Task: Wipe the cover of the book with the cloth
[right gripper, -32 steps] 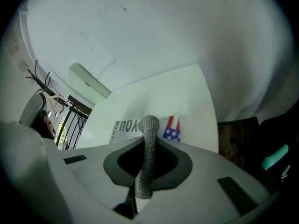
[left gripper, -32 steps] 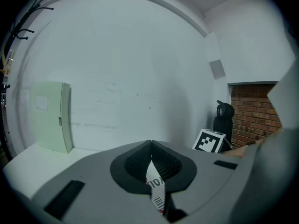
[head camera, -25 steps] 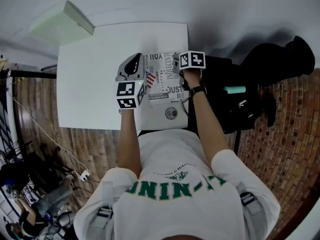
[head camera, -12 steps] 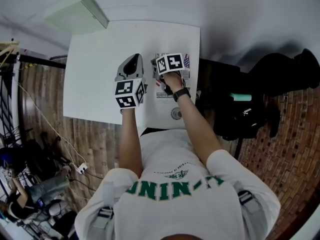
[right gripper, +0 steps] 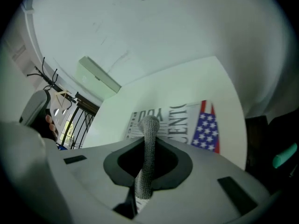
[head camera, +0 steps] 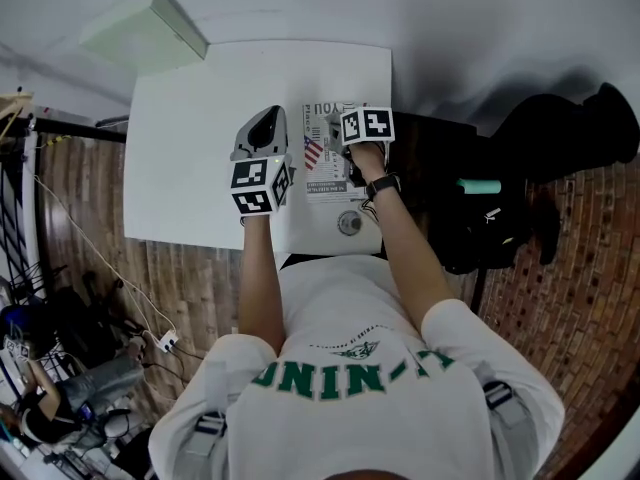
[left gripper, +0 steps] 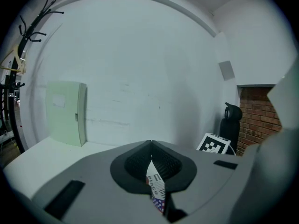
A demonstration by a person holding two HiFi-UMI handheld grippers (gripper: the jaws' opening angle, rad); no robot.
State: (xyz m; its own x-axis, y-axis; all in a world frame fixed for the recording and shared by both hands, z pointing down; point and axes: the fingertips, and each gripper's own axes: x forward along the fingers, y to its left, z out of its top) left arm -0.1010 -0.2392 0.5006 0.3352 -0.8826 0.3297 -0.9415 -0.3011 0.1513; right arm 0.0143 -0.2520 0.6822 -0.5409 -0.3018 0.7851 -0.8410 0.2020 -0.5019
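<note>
Lying flat on the table (head camera: pixel 190 138) near its right edge, the book (head camera: pixel 322 176) is pinched at its left margin by the left gripper (left gripper: pixel 152 164) — jaws clamped on a sliver of cover. The right gripper (right gripper: pixel 147 171) clenches a grey cloth (right gripper: pixel 150 134) above the cover — contact unclear.

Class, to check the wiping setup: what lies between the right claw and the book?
The cloth: the right gripper view shows it clamped in the right claw, its tip over the book.
</note>
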